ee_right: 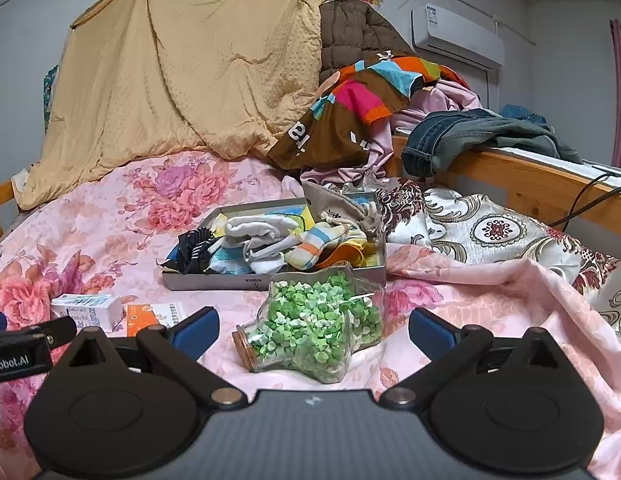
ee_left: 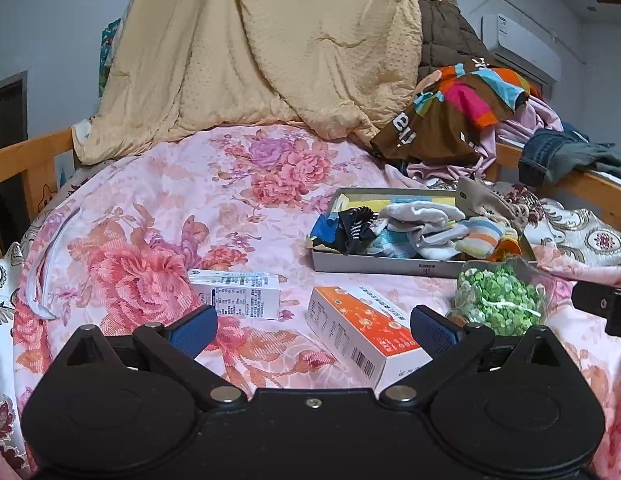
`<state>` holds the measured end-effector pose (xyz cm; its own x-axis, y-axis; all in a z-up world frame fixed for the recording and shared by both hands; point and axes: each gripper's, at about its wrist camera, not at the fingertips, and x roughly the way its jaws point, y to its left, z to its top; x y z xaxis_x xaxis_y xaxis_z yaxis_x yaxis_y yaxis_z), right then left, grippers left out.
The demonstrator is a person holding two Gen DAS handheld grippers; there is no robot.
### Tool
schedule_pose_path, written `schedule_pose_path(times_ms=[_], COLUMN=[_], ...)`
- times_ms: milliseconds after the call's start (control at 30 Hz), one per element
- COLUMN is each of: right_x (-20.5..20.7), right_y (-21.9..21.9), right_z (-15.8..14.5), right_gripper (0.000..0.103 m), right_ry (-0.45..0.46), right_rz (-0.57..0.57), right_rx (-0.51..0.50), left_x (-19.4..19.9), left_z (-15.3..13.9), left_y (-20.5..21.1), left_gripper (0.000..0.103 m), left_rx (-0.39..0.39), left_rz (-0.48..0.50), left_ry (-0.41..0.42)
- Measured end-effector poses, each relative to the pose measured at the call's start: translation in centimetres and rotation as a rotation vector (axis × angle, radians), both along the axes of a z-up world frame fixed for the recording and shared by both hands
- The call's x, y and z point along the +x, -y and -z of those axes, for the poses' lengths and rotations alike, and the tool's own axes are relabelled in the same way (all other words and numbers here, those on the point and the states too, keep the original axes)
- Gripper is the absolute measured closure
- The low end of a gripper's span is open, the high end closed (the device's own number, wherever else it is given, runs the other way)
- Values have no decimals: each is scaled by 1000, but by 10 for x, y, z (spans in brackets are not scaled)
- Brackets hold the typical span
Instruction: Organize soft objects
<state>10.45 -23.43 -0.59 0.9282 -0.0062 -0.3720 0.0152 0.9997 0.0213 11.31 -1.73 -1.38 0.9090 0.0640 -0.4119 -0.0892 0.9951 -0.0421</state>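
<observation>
A shallow grey box [ee_left: 390, 266] [ee_right: 230, 282] on the floral bedsheet holds several socks: white [ee_left: 422, 214] [ee_right: 254, 226], black [ee_left: 356, 224] [ee_right: 194, 254] and striped [ee_left: 484, 236] [ee_right: 316, 246], plus a beige drawstring pouch [ee_left: 484, 198] [ee_right: 342, 204]. My left gripper [ee_left: 312, 326] is open, low over the sheet, with an orange-and-white carton [ee_left: 362, 332] between its fingers' line. My right gripper [ee_right: 312, 328] is open too, and a clear star-shaped jar of green paper stars [ee_right: 310, 326] [ee_left: 498, 300] lies just ahead of it.
A white carton [ee_left: 240, 294] [ee_right: 88, 308] lies left of the orange one [ee_right: 150, 316]. A tan quilt [ee_left: 262, 48], a striped garment [ee_left: 458, 112] [ee_right: 350, 108] and jeans [ee_right: 482, 136] pile up at the back. Wooden bed rails [ee_left: 30, 160] [ee_right: 530, 184] bound the sides.
</observation>
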Motion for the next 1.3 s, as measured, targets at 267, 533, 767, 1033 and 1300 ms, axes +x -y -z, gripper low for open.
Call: schedule_pose_path(times_ms=[267,533,767,1033,1300], right_x=[1,-1,-3,-6,-6], right_y=[-3,-5,-8,-15,-16], right_z=[5,7,9,10,11], right_gripper=[0,0,0,0,0], right_ry=[-25,-38,-46,-50,-54], right_rz=[-6,-5,-16,-36,-41], right_rx=[-8,-9,-12,-16,-17], left_x=[-1,-1,-3,-3,-4], left_z=[3,3,6,9,10], left_y=[2,-1,-2,-1,-1], left_gripper=[1,1,1,1,1], left_rx=[13,8,9,16,15], left_rz=[4,-12,-19,-21,-32], left_ry=[-3,-8,-19,-26,-29])
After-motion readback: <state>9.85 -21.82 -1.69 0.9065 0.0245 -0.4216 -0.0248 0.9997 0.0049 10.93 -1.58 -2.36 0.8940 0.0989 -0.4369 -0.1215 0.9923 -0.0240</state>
